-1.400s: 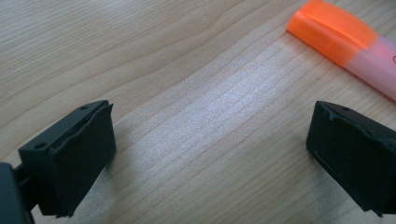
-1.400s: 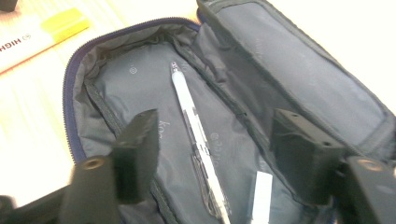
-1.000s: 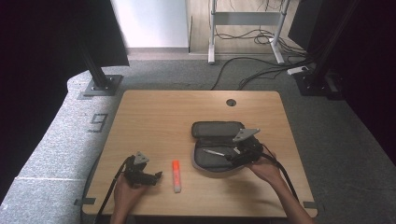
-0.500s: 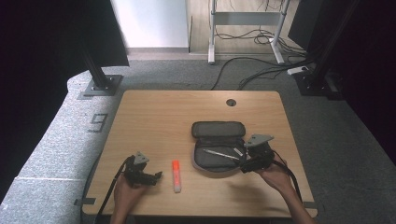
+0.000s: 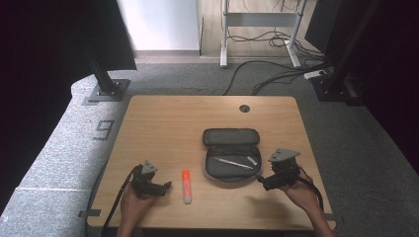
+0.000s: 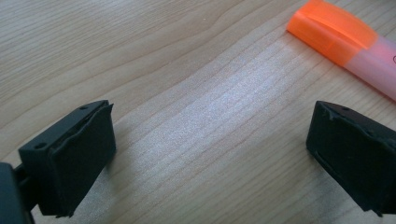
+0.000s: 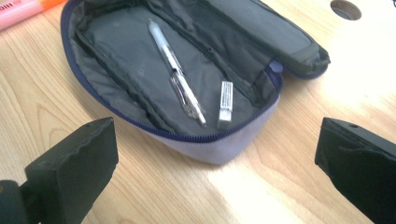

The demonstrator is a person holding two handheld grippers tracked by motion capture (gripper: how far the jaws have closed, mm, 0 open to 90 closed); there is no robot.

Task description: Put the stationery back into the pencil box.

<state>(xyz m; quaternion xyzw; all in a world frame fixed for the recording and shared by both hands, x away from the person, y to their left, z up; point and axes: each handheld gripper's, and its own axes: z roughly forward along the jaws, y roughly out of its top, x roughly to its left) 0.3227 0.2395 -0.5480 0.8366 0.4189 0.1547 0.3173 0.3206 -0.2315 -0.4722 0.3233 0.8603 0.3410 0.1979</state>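
A dark grey pencil case [image 5: 231, 157] [image 7: 187, 79] lies unzipped and spread flat on the wooden table [image 5: 168, 123]. Inside it rest a clear pen [image 5: 233, 163] [image 7: 177, 74] and a small white eraser [image 5: 252, 160] [image 7: 225, 104]. An orange highlighter [image 5: 186, 186] [image 6: 345, 44] lies to the case's left. My right gripper [image 5: 262, 181] [image 7: 210, 168] is open, just right of the case's near corner, nothing between its jaws. My left gripper [image 5: 165, 186] [image 6: 210, 154] is open too, resting low over bare wood just left of the highlighter.
A round cable hole [image 5: 244, 108] [image 7: 345, 8] sits near the table's far edge. Grey carpet with a "9" mark [image 5: 104, 130], black stand bases and cables surround the table. Bare wood stretches across the table's far left half.
My right gripper has drawn back out of the case toward the near right, and its jaws now stand clear of the case. The left gripper has stayed put.
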